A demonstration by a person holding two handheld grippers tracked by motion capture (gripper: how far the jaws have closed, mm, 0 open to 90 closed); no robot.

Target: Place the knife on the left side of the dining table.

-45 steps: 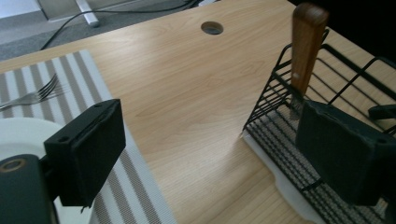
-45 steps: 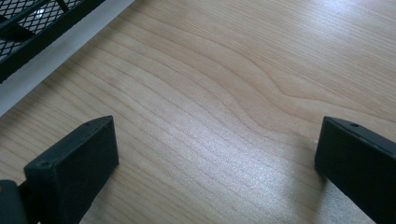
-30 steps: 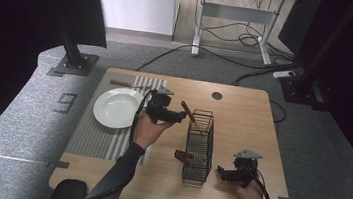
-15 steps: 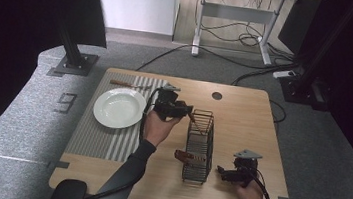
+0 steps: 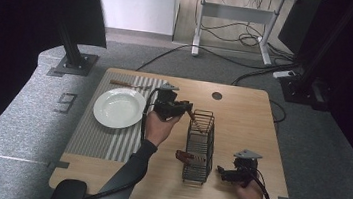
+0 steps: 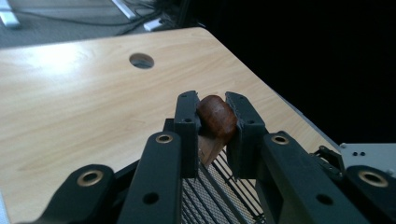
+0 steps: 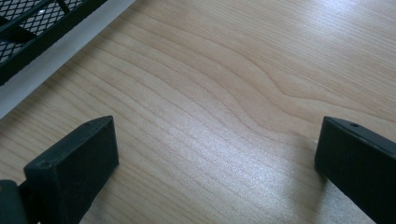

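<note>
A black wire basket (image 5: 199, 147) stands on the wooden table (image 5: 243, 117). A brown wooden utensil handle (image 5: 193, 117) sticks up out of its far end. My left gripper (image 5: 187, 108) reaches in from the left, and its jaws have just been closing on that handle. In the left gripper view the pads (image 6: 187, 122) press on both sides of the handle's rounded end (image 6: 215, 116), above the basket's mesh (image 6: 219, 186). A second brown handle (image 5: 184, 156) pokes out of the basket's left side. My right gripper (image 5: 221, 174) rests open on the table right of the basket; its jaws (image 7: 217, 158) hold nothing.
A white plate (image 5: 119, 107) sits on a striped mat (image 5: 104, 139) at the table's left. A thin wooden utensil (image 5: 123, 84) lies at the mat's far edge. A round hole (image 5: 216, 96) marks the far middle of the tabletop. Grey carpet surrounds the table.
The left gripper has shifted slightly right toward the basket's far end and its jaws have closed on the wooden handle. The right hand has stayed put.
</note>
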